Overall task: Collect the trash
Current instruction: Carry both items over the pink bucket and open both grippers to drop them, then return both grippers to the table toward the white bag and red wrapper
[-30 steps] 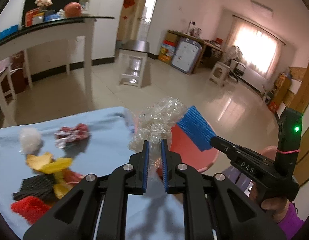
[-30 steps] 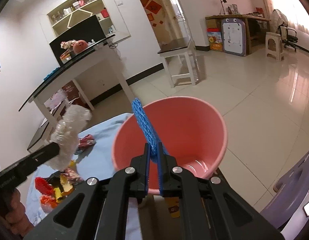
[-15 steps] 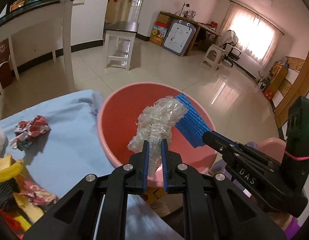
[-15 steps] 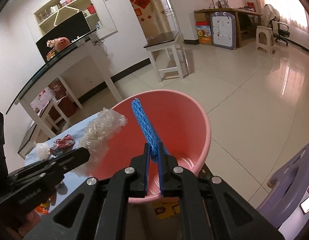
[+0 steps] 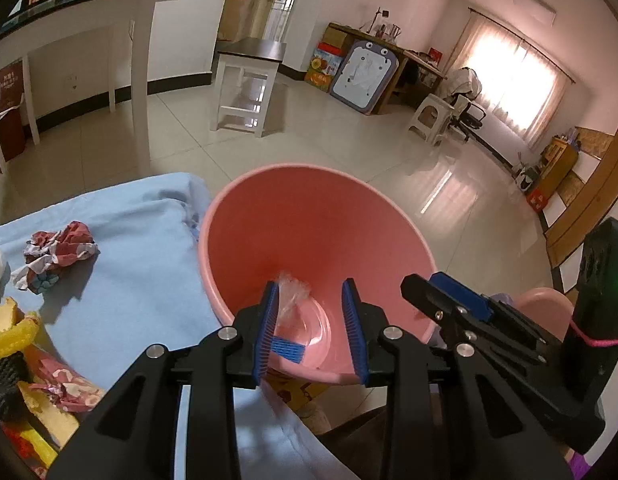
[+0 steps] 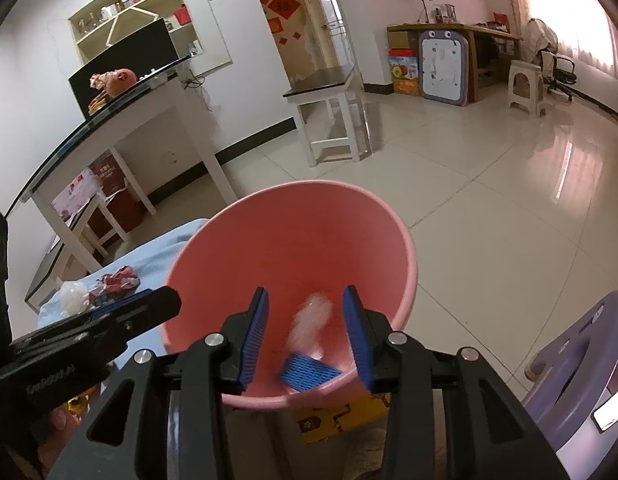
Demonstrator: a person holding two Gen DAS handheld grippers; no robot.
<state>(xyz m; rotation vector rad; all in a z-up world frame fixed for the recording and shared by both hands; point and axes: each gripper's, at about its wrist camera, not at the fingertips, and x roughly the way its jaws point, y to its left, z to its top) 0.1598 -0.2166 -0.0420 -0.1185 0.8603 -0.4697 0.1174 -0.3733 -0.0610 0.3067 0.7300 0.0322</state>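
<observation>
Between the spread fingers of the right gripper [image 6: 305, 334], a crumpled clear plastic wrap [image 6: 311, 320] is smeared by motion blur inside the pink plastic bucket [image 6: 405, 248]. The left gripper [image 5: 311, 328] hides the bucket's near rim. To that gripper's left, the frame edge cuts off a pile of yellow, red and black scraps [image 5: 17, 364].

Pale glossy floor tiles [image 6: 489, 184] spread across a big room, catching glare from a curtained window [image 5: 521, 80] on the far wall. A white console table with a dark glass top [image 6: 121, 108] stands against the white wall, a small white side table [image 5: 247, 80] sits out on the floor, and a wooden desk [image 6: 469, 36] and a white stool [image 6: 527, 86] stand beyond.
</observation>
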